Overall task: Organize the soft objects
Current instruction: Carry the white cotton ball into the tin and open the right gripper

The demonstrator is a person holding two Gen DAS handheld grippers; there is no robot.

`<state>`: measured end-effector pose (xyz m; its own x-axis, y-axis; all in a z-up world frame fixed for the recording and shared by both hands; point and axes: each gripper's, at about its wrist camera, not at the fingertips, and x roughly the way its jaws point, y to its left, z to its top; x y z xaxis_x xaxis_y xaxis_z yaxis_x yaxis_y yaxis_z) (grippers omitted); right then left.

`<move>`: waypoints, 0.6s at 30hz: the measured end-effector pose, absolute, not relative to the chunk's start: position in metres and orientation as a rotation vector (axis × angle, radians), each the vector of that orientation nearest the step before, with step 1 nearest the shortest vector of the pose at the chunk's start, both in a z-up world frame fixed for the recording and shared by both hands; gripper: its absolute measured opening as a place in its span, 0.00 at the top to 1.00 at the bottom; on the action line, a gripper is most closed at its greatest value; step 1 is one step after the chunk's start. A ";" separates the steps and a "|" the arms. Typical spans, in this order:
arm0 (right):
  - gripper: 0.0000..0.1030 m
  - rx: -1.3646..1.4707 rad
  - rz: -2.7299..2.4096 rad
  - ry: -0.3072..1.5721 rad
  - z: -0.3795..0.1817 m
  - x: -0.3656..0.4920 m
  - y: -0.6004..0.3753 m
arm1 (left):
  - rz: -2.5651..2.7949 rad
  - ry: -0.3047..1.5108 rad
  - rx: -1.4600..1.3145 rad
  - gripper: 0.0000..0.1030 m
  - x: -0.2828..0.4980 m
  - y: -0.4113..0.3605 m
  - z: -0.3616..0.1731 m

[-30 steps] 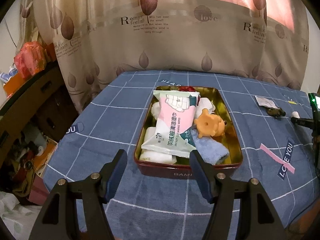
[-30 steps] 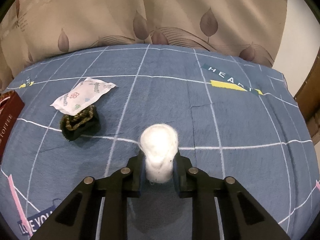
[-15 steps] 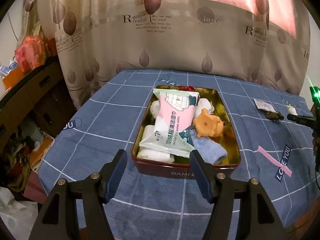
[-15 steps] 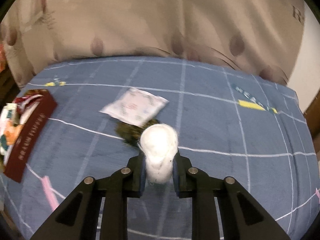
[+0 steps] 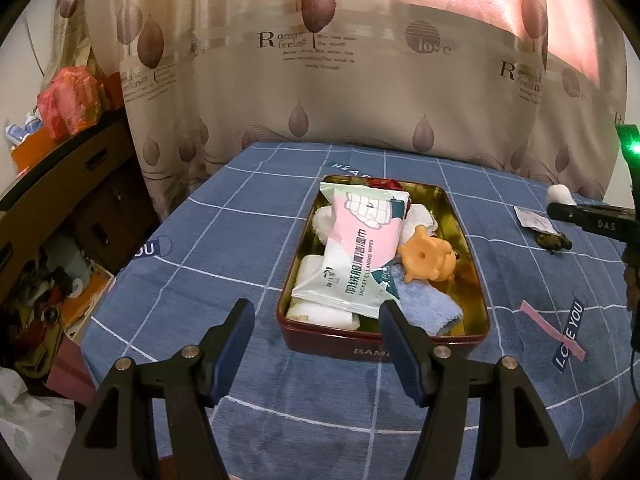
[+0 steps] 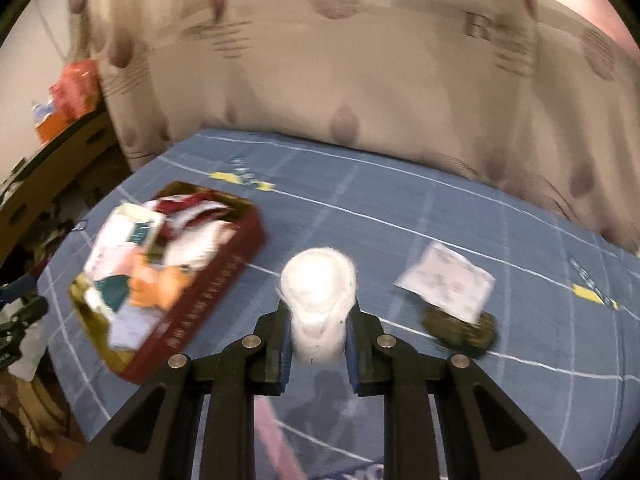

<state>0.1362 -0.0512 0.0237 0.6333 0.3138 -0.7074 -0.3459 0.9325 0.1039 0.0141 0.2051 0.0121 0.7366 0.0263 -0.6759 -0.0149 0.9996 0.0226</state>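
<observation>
With the right gripper (image 6: 318, 354) pinching the white cotton roll (image 6: 318, 304) and the left gripper (image 5: 316, 344) spread, carry it over the tin (image 6: 224, 292), apparently crowded, at frame left.

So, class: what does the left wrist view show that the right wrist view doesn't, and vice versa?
Only the left wrist view: the open left tongs, holding nothing, and readable print on the pink-and-white wipes packet.

Only the right wrist view: the right tongs seen from behind, shut on the white fluffy cotton roll.

Both: the red metal tin, the blue checked cloth, the small white sachet, the dark scrunchie.
</observation>
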 end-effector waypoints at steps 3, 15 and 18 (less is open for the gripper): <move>0.81 -0.058 0.415 0.798 0.026 0.135 -0.034 | 0.031 0.743 0.007 0.36 0.015 0.209 0.012; 0.81 -0.098 0.507 0.823 0.018 0.143 0.038 | 0.056 0.755 -0.035 0.36 0.018 0.223 0.011; 0.81 -0.105 0.522 0.828 0.017 0.147 0.050 | 0.061 0.758 -0.044 0.35 0.019 0.225 0.010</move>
<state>0.1470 0.0502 0.0173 0.5582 0.4014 -0.7262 -0.4819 0.8693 0.1101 0.0190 0.2254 0.0102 0.7246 0.0391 -0.6880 -0.0711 0.9973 -0.0183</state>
